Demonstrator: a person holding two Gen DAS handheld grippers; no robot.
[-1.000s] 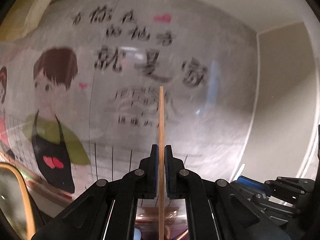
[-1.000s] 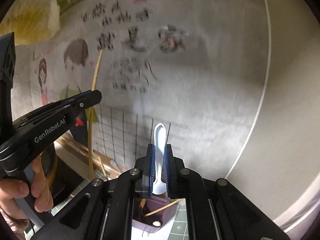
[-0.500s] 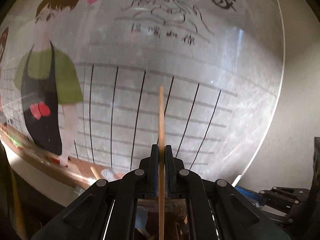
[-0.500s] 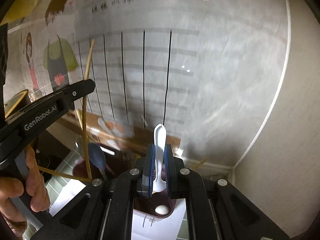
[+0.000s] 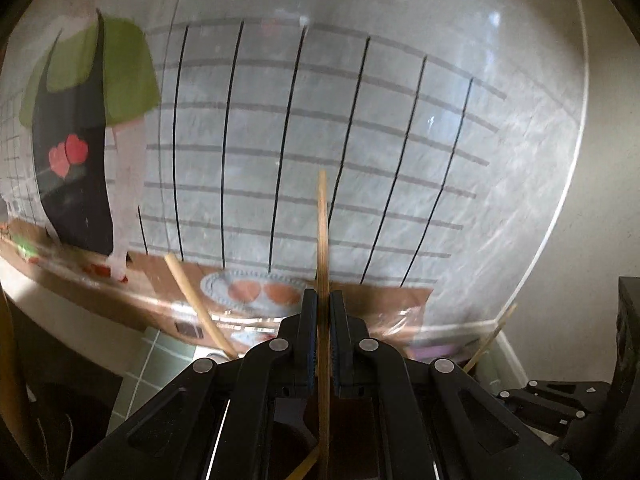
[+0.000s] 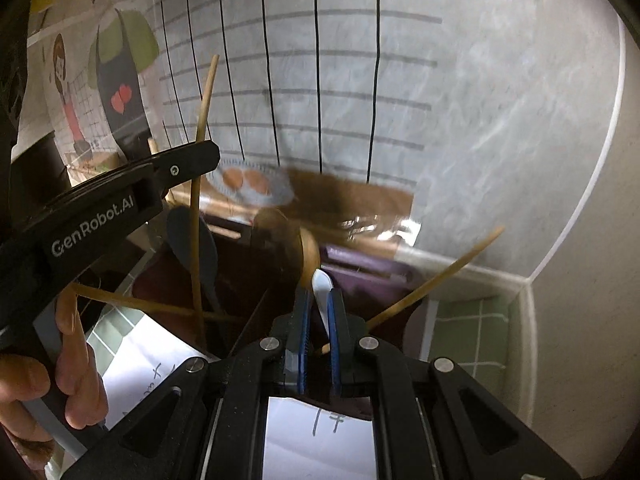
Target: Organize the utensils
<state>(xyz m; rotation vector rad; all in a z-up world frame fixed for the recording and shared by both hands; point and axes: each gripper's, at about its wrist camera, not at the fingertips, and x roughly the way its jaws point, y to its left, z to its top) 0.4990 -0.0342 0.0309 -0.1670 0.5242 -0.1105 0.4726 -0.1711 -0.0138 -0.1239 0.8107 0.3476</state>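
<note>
left gripper (image 5: 323, 344) was closed on a thin bamboo chopstick (image 5: 322, 232), pads pinching it roughly mid-shaft so that a long tip stood up ahead of the jaws and the rest ran back under them. right gripper (image 6: 318, 334) was clamped on a white plastic spoon (image 6: 322, 283) by its handle, one rounded end poking out just past the pads; i could not see the rest of it.

both tools hung over a dark, divided utensil holder (image 6: 168, 276) set against the wall with the printed backsplash (image 5: 360, 140). already in the holder: a grey spoon (image 6: 192, 240), a wooden spoon (image 6: 308, 254) and several loose chopsticks (image 6: 436, 276) leaning every way. paper labels (image 6: 132, 360) lay in front of the compartments; the writing was too small for me to read.

handling notes, my judgement only:
- chopstick: very light, stiff, smooth and round-ish. i expected it to swivel or slide in a two-pad pinch. a grip near the middle looked right for balance; a grip near one end would let it swing.
- white spoon: light, rigid plastic, slick. the flat handle gave the pads good faces, so i rated that hold steadier than the chopstick's.
- neither seemed fragile, though the chopstick could snag on the crossed sticks below while going in.

which compartment each belonged in i could not tell.
</note>
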